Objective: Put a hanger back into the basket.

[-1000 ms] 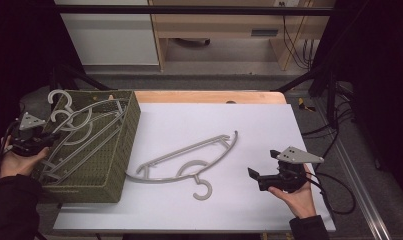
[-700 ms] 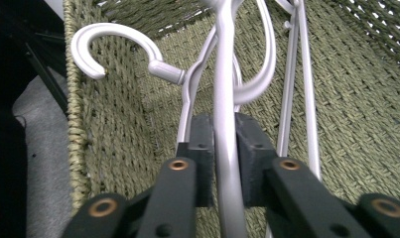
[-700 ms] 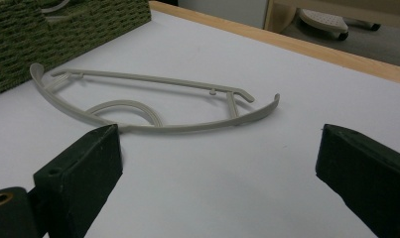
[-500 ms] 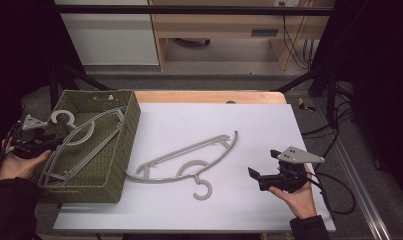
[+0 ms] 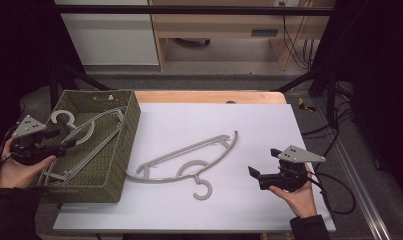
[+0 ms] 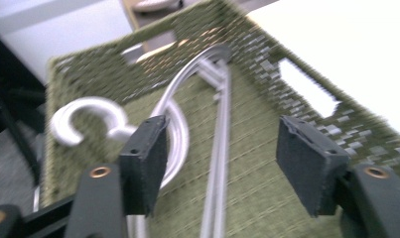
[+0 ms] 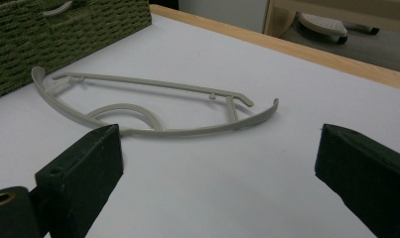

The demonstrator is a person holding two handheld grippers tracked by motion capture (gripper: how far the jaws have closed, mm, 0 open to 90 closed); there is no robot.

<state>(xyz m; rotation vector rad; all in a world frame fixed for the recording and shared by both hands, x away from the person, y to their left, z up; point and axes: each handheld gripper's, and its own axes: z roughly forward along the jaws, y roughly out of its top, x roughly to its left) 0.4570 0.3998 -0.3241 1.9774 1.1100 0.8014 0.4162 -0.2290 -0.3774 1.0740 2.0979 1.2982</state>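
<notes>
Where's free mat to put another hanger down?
Bare mat between the basket and the far wooden edge, above the loose hanger. Also the near strip below its hook. Crowded: inside the basket, and by the right gripper.

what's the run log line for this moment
left gripper: fingers just opened, hanger released in basket | right gripper: open, idle | second hanger: on table

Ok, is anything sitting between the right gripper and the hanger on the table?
Nothing visible does. The right gripper has its jaws open and points at the grey hanger across bare white tabletop. The woven basket stands beyond the hanger, off that path.
</notes>
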